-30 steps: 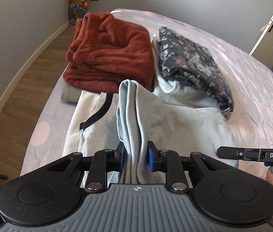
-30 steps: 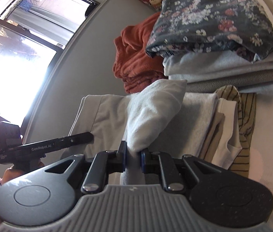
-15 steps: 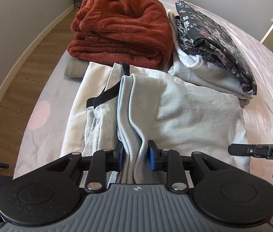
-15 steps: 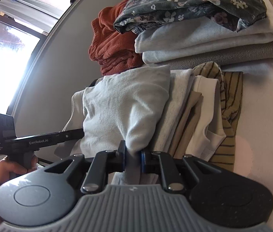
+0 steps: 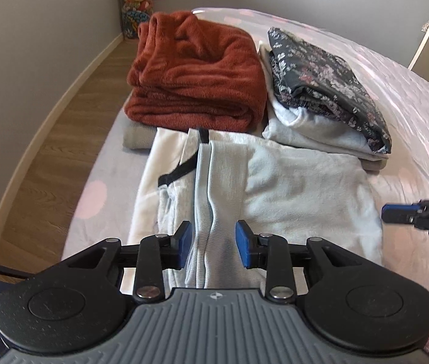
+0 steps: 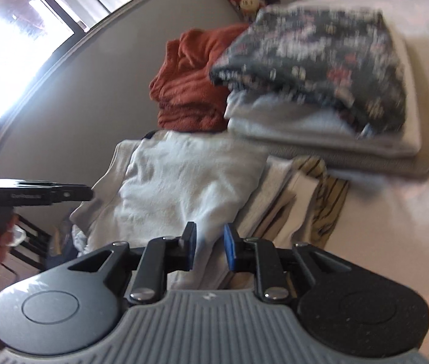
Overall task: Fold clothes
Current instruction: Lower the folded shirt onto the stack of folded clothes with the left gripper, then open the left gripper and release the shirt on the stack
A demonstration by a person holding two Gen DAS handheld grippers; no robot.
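Left tongs (image 5: 213, 245) hovering released, pads straddling the ribbed hem of the folded light grey sweatshirt (image 5: 299, 188) lying on the bed (image 5: 411, 97), right tongs (image 6: 209, 246) released at its near-right corner, right view alone showing a striped garment (image 6: 332, 194) beneath.

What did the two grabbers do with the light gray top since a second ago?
Both let go. The left gripper and right gripper had pinched the gray top and held its folded edge up; they lowered it onto the pile, then opened, so it now lies flat. The red blanket and flowery clothes stayed put on the bed.
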